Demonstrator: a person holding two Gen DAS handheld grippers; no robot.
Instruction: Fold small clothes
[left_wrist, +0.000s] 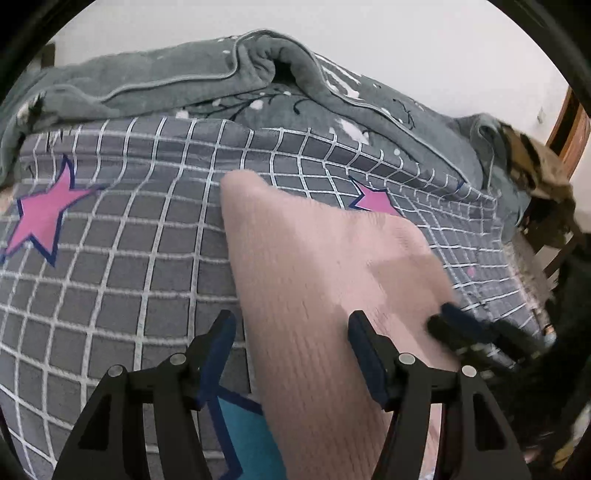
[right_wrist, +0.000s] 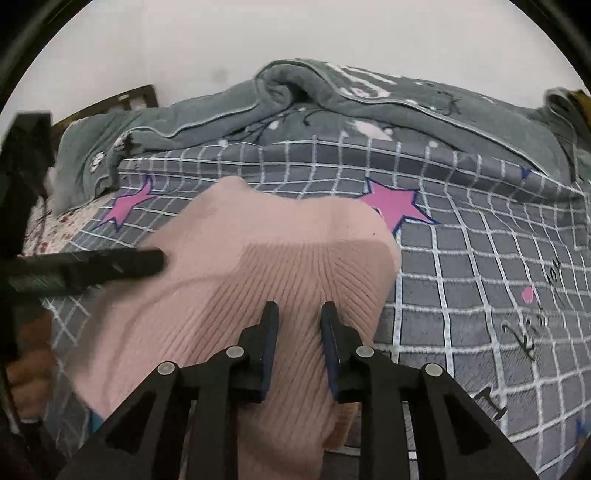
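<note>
Presently the right tool (right_wrist: 298, 306) stands over the pink ribbed garment (right_wrist: 258, 258) with its jaws narrowly parted; knit shows in the gap between them, and the pads do not appear to press on it. The left tool (left_wrist: 291, 319) has its jaws set wide, one finger (left_wrist: 221, 332) over the bedcover and the other on the pink knit, gripping nothing. In the right wrist view the left tool enters from the left edge as a blurred black bar, its tip at the garment's left side; in the left wrist view the right tool (left_wrist: 448, 314) shows blurred at the garment's right edge. The garment lies on the bed, spread over a grey bedcover (right_wrist: 461, 258) with a white grid and pink stars (right_wrist: 393, 201); a darker band across its middle marks a doubled layer. Behind it a grey blanket (right_wrist: 295, 92) is bunched along the far edge of the bed, against a pale wall (right_wrist: 258, 33). A wooden frame (right_wrist: 136, 96) shows at upper left.
</note>
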